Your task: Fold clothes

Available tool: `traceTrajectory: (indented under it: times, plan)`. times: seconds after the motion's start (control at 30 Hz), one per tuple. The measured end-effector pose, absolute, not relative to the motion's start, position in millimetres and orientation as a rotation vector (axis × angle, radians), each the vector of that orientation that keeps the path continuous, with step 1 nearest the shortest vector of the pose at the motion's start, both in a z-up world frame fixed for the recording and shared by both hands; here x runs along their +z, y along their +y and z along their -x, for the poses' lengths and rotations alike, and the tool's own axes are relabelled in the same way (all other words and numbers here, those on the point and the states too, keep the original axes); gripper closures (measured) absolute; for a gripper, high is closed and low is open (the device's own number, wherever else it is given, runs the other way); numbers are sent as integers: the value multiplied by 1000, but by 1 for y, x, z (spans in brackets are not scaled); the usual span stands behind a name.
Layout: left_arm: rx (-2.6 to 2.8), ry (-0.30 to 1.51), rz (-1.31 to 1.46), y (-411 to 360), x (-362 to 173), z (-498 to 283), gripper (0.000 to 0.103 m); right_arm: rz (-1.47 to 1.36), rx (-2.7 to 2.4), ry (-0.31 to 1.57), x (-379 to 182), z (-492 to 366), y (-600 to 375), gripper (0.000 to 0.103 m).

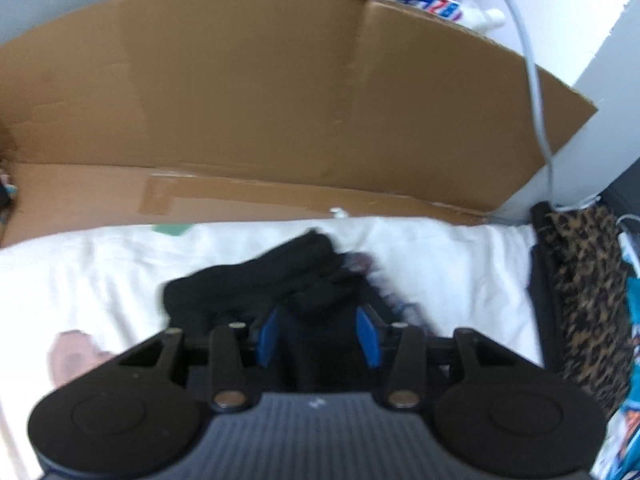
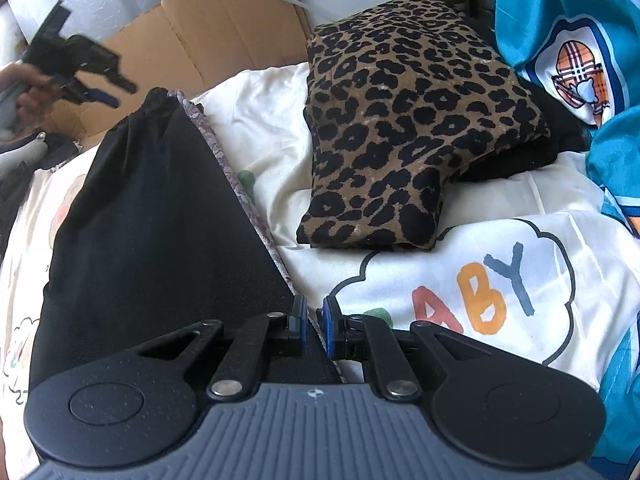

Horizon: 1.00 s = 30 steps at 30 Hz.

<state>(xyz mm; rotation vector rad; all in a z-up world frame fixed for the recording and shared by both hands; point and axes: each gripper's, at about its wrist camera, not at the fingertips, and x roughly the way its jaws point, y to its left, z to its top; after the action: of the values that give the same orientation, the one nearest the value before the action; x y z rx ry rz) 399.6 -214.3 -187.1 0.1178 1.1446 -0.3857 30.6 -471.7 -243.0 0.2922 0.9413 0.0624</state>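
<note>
A black garment [image 2: 152, 232] with a patterned edge lies spread on the white printed sheet [image 2: 500, 240]. The corner of its patterned hem runs between the fingers of my right gripper [image 2: 315, 322], whose blue pads stand almost together on it. In the left wrist view the same black garment [image 1: 260, 284] is bunched and blurred below my left gripper [image 1: 318, 336], whose blue pads are wide apart. From the right wrist view, my left gripper [image 2: 122, 95] hangs open in the air above the garment's far end, held by a hand [image 2: 28, 92].
A folded leopard-print cloth [image 2: 400, 120] lies on the sheet to the right of the garment. Teal printed fabric [image 2: 560, 40] fills the far right. A cardboard wall [image 1: 280, 100] stands behind the bed, and a white cable [image 1: 536, 92] hangs in front of it.
</note>
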Motion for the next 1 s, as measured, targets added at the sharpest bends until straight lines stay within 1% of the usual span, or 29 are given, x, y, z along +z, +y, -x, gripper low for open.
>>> traceTrajectory:
  times: [0.07, 0.23, 0.37, 0.43, 0.57, 0.6, 0.67, 0.7, 0.73, 0.77, 0.8, 0.83, 0.9, 1.0]
  plan:
    - [-356, 1142, -127, -196, -191, -400, 57, -285, 56, 935, -242, -31, -470, 94]
    - [-305, 1160, -93, -155, -210, -403, 59, -301, 62, 813, -221, -23, -471, 94]
    - [-303, 1177, -74, -138, -230, -404, 58, -282, 117, 827, -218, -30, -461, 94]
    - [-291, 1180, -66, -136, -240, -406, 44, -276, 137, 849, -223, -32, -455, 94]
    - [-282, 1196, -31, -132, -263, -411, 40, -271, 151, 915, -240, -34, -441, 94]
    - [-284, 1195, -30, -132, -267, -412, 41, -263, 140, 930, -244, -34, -440, 94]
    - [-302, 1183, -17, -131, -273, -413, 53, -248, 113, 962, -254, -34, -438, 94]
    - [-311, 1177, -10, -131, -276, -413, 65, -247, 92, 980, -258, -35, -440, 94]
    - [-319, 1165, -46, -136, -274, -413, 69, -249, 73, 992, -261, -34, -442, 91]
    - [-326, 1152, -86, -140, -272, -412, 71, -251, 59, 999, -264, -34, -445, 92]
    - [-333, 1140, -126, -145, -271, -412, 74, -252, 51, 1002, -265, -33, -446, 92]
    - [-344, 1118, -210, -152, -269, -409, 76, -253, 42, 1006, -266, -32, -448, 93]
    - [-366, 1068, -385, -166, -265, -404, 77, -241, 31, 1014, -268, -32, -449, 93]
    - [-360, 1070, -376, -162, -256, -402, 75, -209, 22, 1025, -269, -32, -446, 94]
